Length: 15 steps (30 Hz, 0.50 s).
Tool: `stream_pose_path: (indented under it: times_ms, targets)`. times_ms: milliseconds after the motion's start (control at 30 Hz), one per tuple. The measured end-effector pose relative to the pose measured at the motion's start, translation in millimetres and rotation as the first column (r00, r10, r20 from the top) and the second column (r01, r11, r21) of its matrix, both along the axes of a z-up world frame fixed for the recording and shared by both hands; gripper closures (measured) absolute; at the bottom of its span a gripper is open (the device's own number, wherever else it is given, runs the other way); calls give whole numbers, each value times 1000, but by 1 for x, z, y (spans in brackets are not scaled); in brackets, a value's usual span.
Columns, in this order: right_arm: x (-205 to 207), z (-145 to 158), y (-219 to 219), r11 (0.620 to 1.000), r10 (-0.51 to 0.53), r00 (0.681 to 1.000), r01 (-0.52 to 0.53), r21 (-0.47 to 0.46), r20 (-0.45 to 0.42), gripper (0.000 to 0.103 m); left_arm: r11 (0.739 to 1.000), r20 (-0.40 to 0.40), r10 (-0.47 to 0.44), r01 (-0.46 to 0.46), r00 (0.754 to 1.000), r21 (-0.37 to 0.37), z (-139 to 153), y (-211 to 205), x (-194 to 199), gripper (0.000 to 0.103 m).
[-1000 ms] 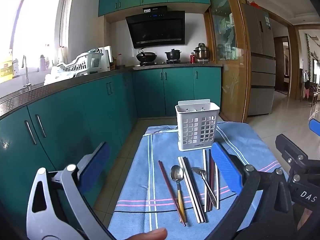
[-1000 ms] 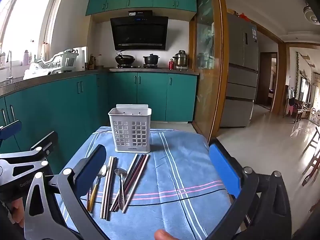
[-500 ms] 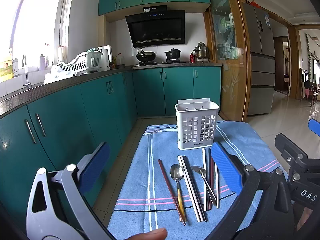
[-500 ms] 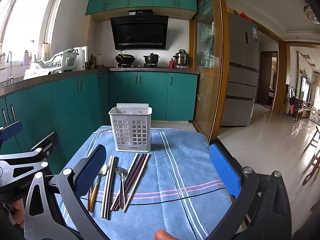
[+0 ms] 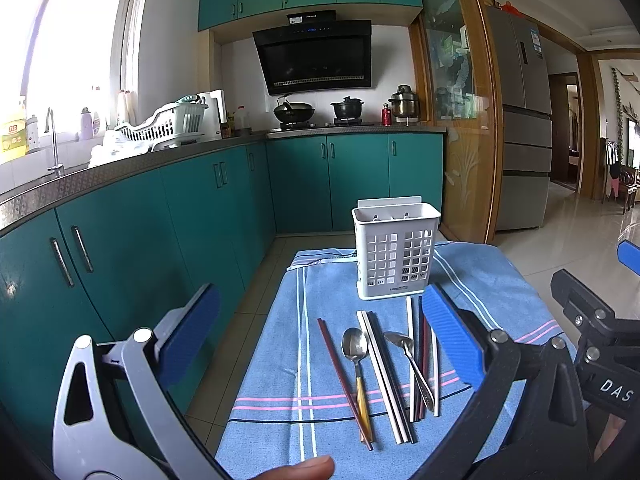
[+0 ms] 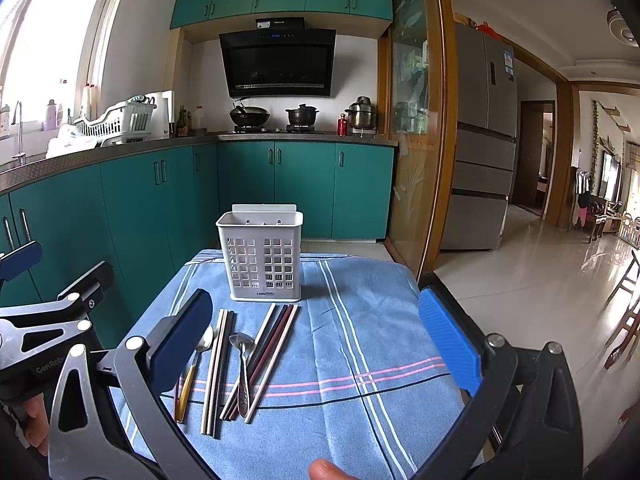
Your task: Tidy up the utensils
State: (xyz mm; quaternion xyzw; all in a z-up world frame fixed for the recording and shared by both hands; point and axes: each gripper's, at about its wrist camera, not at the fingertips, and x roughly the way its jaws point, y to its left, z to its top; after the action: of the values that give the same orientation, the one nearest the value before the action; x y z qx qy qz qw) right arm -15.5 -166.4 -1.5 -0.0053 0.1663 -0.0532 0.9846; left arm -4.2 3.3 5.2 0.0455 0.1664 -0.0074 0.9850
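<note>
Both grippers, left (image 5: 320, 336) and right (image 6: 316, 336), hover level, jaws spread wide and empty; utensils (image 5: 384, 368) lie ahead, below them, before the holder (image 5: 394, 258).

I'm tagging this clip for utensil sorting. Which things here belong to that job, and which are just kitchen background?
Belongs to the job:
white holder
gold-handled spoon
silver spoon
red chopstick
pale chopsticks
dark chopsticks
left tool and right tool, both open

Just background:
blue cloth
wok
dish rack
fridge
</note>
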Motion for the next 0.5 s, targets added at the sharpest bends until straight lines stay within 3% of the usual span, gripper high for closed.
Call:
stream_pose_path:
  times_ms: [500]
  targets:
    - [-1, 1, 0, 1000, 1, 1000, -1, 1, -1, 2, 1000, -1, 2, -2, 1000, 0, -3, 0, 1, 3]
